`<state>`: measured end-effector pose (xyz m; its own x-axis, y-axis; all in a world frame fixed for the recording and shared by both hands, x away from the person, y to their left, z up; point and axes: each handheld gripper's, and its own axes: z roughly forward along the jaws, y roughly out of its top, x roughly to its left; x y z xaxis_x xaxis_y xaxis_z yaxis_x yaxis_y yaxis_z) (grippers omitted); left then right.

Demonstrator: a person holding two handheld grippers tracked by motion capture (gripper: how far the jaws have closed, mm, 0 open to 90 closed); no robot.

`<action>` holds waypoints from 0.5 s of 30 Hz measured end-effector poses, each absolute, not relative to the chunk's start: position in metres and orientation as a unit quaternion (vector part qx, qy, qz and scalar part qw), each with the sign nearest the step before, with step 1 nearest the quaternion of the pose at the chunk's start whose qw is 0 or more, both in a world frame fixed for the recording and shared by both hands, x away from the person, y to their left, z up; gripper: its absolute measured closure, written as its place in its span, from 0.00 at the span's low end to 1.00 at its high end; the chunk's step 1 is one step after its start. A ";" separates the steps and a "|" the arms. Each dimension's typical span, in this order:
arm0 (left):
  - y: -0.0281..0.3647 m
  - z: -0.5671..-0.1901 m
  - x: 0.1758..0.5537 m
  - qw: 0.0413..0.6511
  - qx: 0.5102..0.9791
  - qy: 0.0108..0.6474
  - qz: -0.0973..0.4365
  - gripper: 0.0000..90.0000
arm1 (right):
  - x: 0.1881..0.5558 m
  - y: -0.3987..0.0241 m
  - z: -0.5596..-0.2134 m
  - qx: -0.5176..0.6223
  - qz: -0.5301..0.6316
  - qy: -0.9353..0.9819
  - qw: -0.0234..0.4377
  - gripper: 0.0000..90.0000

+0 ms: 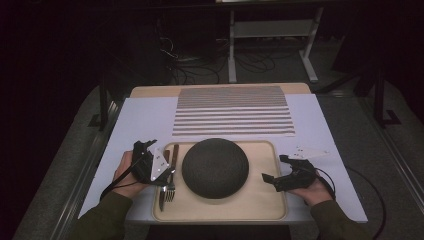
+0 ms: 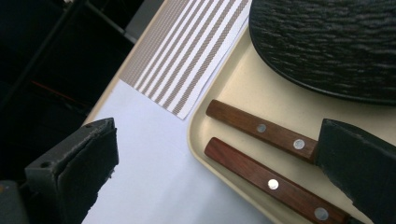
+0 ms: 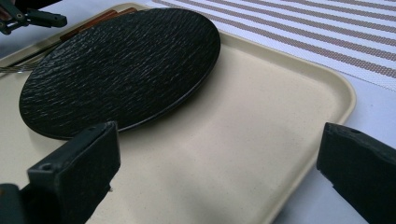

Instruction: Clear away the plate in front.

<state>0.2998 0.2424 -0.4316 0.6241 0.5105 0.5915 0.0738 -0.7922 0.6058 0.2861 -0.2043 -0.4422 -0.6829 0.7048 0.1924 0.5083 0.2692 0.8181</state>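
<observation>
- Dark room behind, cables and a metal frame on the floor in the upper part of the high view; work surface is a pale table (image 1: 140, 120) with a striped mat (image 1: 233, 111) at its far side and a beige tray (image 1: 260, 200) near me.
- My left gripper (image 1: 150, 162) sits at the tray's left edge, lower left of the high view, jaws wide apart and holding nothing. In the left gripper view one jaw stands over bare table, the other over the tray, above the two wooden handles (image 2: 266, 154).
- My right gripper (image 1: 280, 172) hovers at the tray's right edge, lower right of the high view, jaws likewise spread and empty.
- Step in hand, as I judge it: picking up the cutlery with the left gripper.
- To do it well: bring both jaws over one handle only, square across its width, lower until the pads flank it, then close. As I stand now I straddle the tray rim, so I should shift inward first. Keep clear of the plate's edge.
- Risk: catching both handles at once, or pinching the rim.
- Cutlery: dark reddish-brown wood handles with small round metal rivets, lying side by side just inside the tray's left rim; a fork (image 1: 170, 191) with its tines towards me, in the high view.
- Plate (image 1: 215, 167): round, black, rough rippled texture, centre of the tray, just beside the handles.
</observation>
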 end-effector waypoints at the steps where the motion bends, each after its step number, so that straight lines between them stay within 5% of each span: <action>1: 0.243 -0.432 0.300 0.277 0.859 0.174 0.395 0.00 | 0.286 -0.204 -0.442 0.384 0.467 0.790 0.105 0.00; 15: 0.259 -0.431 0.311 0.347 0.851 0.268 0.291 0.00 | 0.286 -0.204 -0.442 0.383 0.466 0.791 0.104 0.00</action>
